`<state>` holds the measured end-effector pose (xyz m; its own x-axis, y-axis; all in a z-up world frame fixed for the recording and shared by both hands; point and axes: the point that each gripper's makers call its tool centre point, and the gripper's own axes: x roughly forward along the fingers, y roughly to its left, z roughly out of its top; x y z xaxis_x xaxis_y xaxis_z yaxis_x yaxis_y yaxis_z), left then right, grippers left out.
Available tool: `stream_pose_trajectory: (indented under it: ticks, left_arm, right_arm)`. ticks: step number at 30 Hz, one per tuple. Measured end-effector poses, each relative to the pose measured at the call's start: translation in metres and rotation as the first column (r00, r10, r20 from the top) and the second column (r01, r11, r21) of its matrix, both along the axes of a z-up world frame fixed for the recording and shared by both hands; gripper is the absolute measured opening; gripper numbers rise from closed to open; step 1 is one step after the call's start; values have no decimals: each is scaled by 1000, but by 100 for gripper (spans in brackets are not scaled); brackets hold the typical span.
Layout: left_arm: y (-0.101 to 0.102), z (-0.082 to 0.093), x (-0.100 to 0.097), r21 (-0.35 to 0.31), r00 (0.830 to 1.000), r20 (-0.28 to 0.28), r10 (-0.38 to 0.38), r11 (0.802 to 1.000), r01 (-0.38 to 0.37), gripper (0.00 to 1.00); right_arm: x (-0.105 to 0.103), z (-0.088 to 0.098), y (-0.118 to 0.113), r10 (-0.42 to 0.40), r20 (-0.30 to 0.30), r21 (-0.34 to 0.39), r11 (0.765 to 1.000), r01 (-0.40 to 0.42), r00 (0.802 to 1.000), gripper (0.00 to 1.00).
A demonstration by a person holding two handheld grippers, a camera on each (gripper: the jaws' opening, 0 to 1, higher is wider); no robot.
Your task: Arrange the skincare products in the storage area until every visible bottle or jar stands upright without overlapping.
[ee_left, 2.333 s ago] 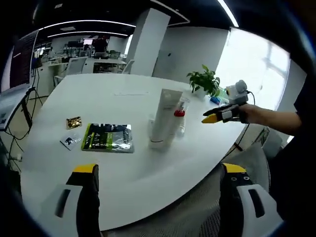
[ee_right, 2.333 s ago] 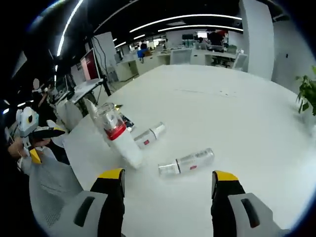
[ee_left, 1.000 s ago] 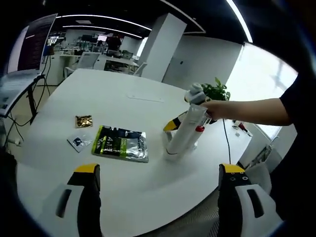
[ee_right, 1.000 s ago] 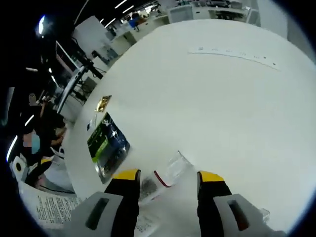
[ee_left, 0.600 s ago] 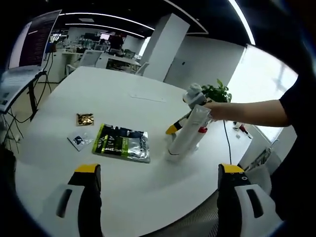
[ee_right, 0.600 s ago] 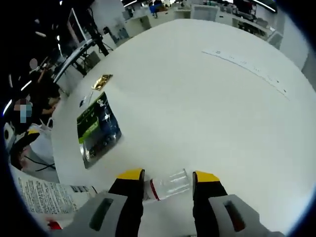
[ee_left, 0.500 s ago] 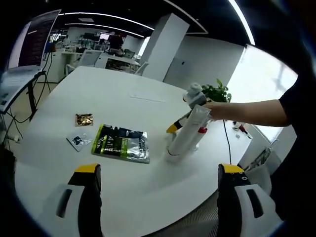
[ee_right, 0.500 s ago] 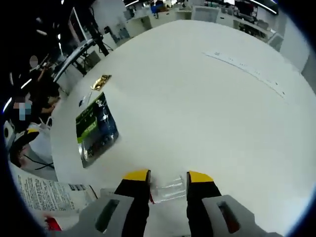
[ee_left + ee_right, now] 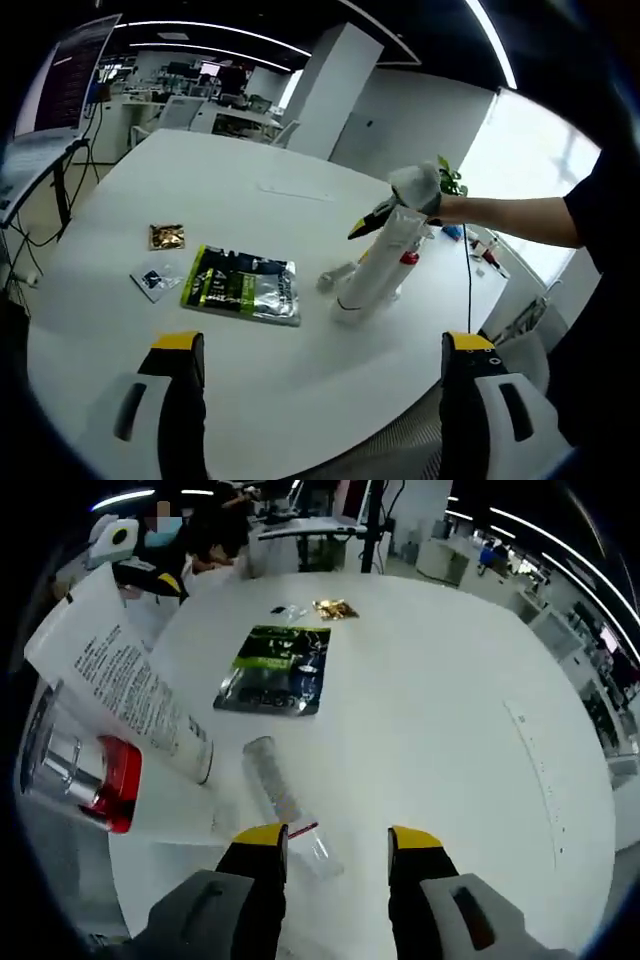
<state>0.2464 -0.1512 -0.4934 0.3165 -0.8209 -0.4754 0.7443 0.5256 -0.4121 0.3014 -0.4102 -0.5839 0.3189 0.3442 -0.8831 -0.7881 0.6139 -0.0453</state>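
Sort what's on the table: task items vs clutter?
Task items: white tube, standing; red-banded bottle; clear bottle, lying on its side just ahead of the right gripper.

Lying about: green-black foil pouch, gold sachet, small clear sachet, potted plant. Left gripper hangs off the table's near edge.

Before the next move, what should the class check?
1. Clear bottle upright: not ok, it lies on its side.
2. Right tongs free: ok, open, nothing between the jaws.
3. Left tongs free: ok, open and empty.
4. Tube standing: ok, on its cap end.
5. Red-capped bottle upright and apart from the tube: cannot tell.
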Motion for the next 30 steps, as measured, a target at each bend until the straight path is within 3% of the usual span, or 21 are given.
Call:
stream_pose_trajectory:
  ticks: [6, 9, 12, 13, 14, 15, 19, 22, 26, 30]
  left_arm:
    - [-4, 0, 0, -2, 1000, -3, -5, 1000, 5, 91]
    - [-4, -1, 0, 2, 1000, -5, -5, 1000, 5, 91]
    - [-2, -1, 0, 2, 1000, -8, 3, 1000, -3, 91]
    - [-1, -1, 0, 3, 1000, -9, 6, 1000, -6, 91]
    - [0, -2, -1, 5, 1000, -9, 8, 1000, -8, 91]
    - [0, -2, -1, 7, 1000, -10, 11, 1000, -11, 91]
    - [0, -4, -1, 1, 1000, -22, 21, 1000, -21, 91]
    - [-3, -3, -1, -4, 999, -25, 20, 1000, -20, 90]
    - [-12, 5, -1, -9, 1000, -10, 5, 1000, -5, 90]
    - [-20, 15, -1, -13, 1000, 17, -25, 1000, 25, 91]
  right_arm:
    - [0, -21, 16, 102, -44, -15, 995, -103, 994, 34]
    - [0, -28, 22, 120, -64, -28, 992, -122, 991, 26]
    - [-9, -47, 20, 141, -129, -66, 986, -151, 981, 15]
    - [-7, -49, 20, 148, -114, -81, 984, -157, 982, 14]
    - [-9, -42, 20, 230, -92, -87, 967, -238, 969, 13]
    - [-8, -43, 21, 166, -95, -78, 982, -173, 982, 13]
    - [-10, -44, 22, 208, -44, -31, 977, -210, 977, 12]
    - [-11, -44, 23, 163, -1, 28, 986, -163, 987, 11]
    - [-10, -42, 25, 26, 4, 84, 996, -27, 1000, 10]
    - [-8, -36, 7, 34, 10, 7, 999, -34, 999, 9]
